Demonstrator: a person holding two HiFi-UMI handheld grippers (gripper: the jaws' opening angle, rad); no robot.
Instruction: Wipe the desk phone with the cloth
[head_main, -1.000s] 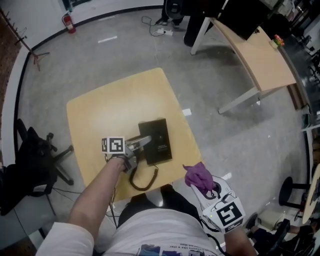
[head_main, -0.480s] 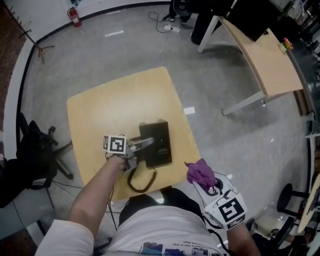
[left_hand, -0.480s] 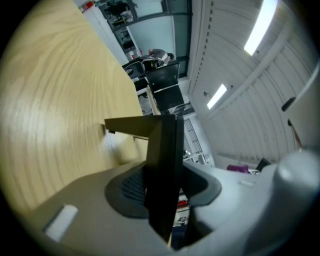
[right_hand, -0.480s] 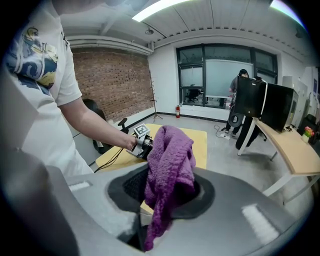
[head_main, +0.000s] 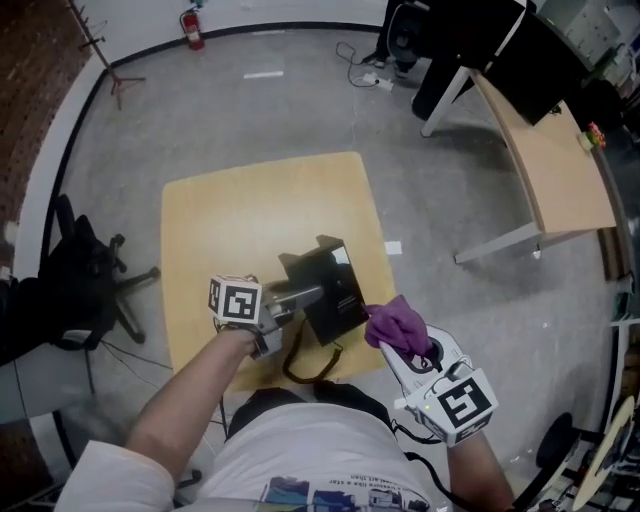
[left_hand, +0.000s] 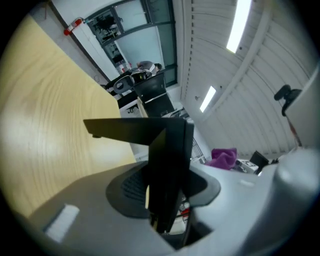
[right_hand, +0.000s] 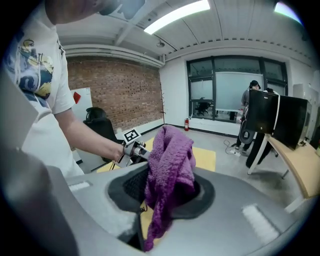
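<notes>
Two grippers are at work, each with one cube of square markers, and between them are one desk phone and one cloth.

The left gripper (head_main: 305, 296) has its jaws clamped on the desk phone (head_main: 335, 285). They have just been closing, with the phone's thin edge between them. The phone is a flat, matte black slab, held tilted over the tabletop (head_main: 230, 230) toward its 4 o'clock corner. Whether any part of the phone rests on the wood cannot be told. One dark coiled cord (head_main: 300, 362) loops from the phone at 6 o'clock to the near edge.

The right gripper (head_main: 398, 348) is shut on the cloth (head_main: 395, 322), a purple, fluffy, crumpled bunch. It spills over the jaws and hangs at the phone's 4 o'clock, just beside its corner.

The tabletop is pale yellow wood, square with rounded corners. It stands on a grey, smooth floor.

Around it:
- One black office chair (head_main: 85, 285) at 9 o'clock.
- One long, curved wooden desk (head_main: 560, 160) on white legs at 2 o'clock.
- One red fire extinguisher (head_main: 192, 24) by the wall at 12 o'clock.

The person's left forearm crosses the tabletop's near edge.
</notes>
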